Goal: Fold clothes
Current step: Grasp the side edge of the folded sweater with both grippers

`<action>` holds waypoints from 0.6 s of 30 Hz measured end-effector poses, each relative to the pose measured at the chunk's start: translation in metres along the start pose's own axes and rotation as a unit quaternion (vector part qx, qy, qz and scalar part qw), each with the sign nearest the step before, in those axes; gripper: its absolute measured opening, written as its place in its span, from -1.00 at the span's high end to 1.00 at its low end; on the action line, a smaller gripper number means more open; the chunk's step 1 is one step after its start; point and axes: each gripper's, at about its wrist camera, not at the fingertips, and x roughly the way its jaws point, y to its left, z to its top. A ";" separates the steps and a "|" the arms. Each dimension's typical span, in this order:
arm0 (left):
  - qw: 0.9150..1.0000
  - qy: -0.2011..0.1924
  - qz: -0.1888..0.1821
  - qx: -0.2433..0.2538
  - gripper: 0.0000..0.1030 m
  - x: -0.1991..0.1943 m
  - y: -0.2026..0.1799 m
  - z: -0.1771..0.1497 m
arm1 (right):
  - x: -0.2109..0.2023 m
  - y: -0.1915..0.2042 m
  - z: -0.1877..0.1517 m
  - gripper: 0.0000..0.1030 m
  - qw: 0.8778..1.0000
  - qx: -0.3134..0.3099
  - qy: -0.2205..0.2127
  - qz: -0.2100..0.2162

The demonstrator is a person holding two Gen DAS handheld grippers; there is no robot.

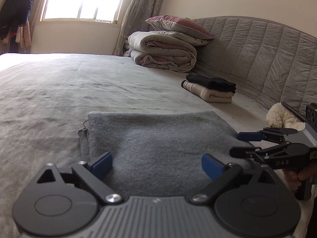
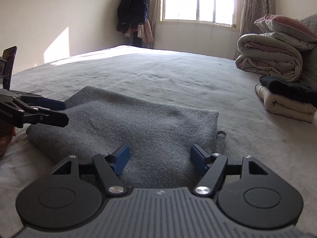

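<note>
Each claw (image 1: 156, 165) (image 2: 159, 158) is black with blue pads, silver screws and a ribbed grey body.

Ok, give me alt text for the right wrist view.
A folded grey garment lies on a grey bed, with the open right gripper over its near edge. The left gripper enters from the left, and folded clothes sit at right.

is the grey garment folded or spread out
Folded. The grey garment lies as a compact layered rectangle on the bed, with a doubled edge and a cuff poking out at one side.
</note>
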 end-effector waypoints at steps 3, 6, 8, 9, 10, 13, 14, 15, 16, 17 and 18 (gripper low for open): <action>0.999 0.005 -0.010 -0.030 -0.96 -0.018 0.017 -0.008 | -0.014 -0.022 -0.006 -0.43 0.998 0.056 0.000 0.004; 0.996 0.014 -0.015 -0.084 -0.96 -0.033 0.039 -0.016 | -0.024 -0.041 -0.013 -0.43 0.994 0.106 0.004 -0.002; 0.992 0.003 -0.024 -0.127 -0.96 -0.044 0.053 -0.019 | -0.029 -0.049 -0.015 -0.43 0.992 0.128 0.006 -0.013; 0.989 -0.001 -0.026 -0.147 -0.96 -0.049 0.060 -0.019 | -0.030 -0.051 -0.015 -0.43 0.991 0.135 0.006 -0.016; 0.985 -0.003 -0.026 -0.170 -0.96 -0.053 0.065 -0.017 | -0.032 -0.053 -0.014 -0.43 0.990 0.141 0.004 -0.018; 0.968 -0.021 -0.050 -0.247 -0.96 -0.057 0.080 -0.012 | -0.033 -0.048 -0.005 -0.43 0.991 0.134 -0.010 -0.021; 0.960 -0.027 -0.060 -0.271 -0.96 -0.056 0.084 -0.010 | -0.031 -0.044 -0.002 -0.43 0.991 0.130 -0.013 -0.019; 0.953 -0.030 -0.068 -0.292 -0.96 -0.053 0.087 -0.009 | -0.030 -0.040 0.002 -0.43 0.992 0.126 -0.017 -0.017; 0.946 -0.033 -0.075 -0.314 -0.96 -0.051 0.090 -0.008 | -0.029 -0.035 0.005 -0.43 0.992 0.122 -0.020 -0.014; 0.938 -0.035 -0.083 -0.335 -0.96 -0.049 0.093 -0.007 | -0.027 -0.031 0.008 -0.43 0.993 0.118 -0.023 -0.012; 0.930 -0.034 -0.085 -0.355 -0.96 -0.045 0.095 -0.008 | -0.025 -0.027 0.011 -0.43 0.993 0.114 -0.023 -0.008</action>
